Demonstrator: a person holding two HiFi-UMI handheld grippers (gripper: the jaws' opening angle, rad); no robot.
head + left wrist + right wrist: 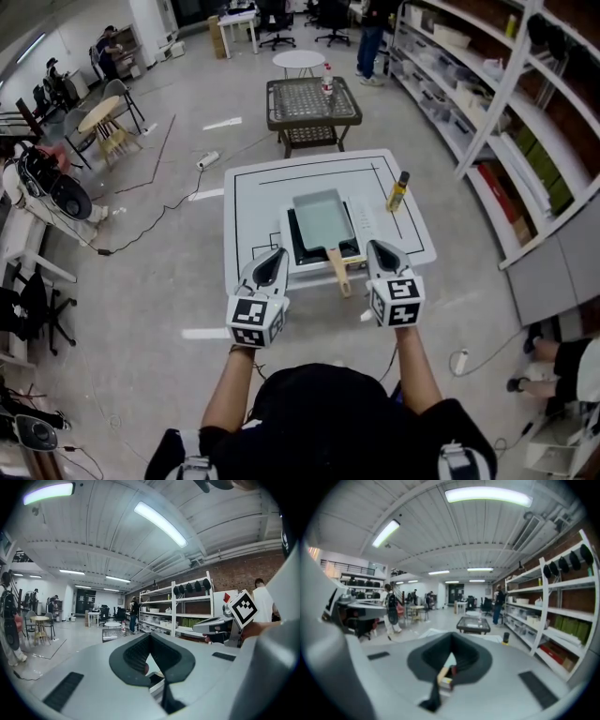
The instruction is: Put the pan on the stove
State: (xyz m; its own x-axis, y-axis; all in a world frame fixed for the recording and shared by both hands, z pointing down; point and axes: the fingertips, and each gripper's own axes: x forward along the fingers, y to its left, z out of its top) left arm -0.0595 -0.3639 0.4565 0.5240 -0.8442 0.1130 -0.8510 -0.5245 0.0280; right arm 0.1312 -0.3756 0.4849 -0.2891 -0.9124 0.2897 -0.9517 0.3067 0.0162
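Note:
A rectangular pale-teal pan sits on the white portable stove on the white table. Its wooden handle points toward me, between the two grippers. My left gripper hovers at the stove's front left corner with its jaws together and nothing in them. My right gripper is just right of the handle, also shut and empty. In the right gripper view the handle shows below the closed right gripper. The left gripper shows closed in its own view.
A yellow bottle with a dark cap stands at the table's right side. Beyond the table is a wicker coffee table. Shelving runs along the right. Cables lie on the floor to the left.

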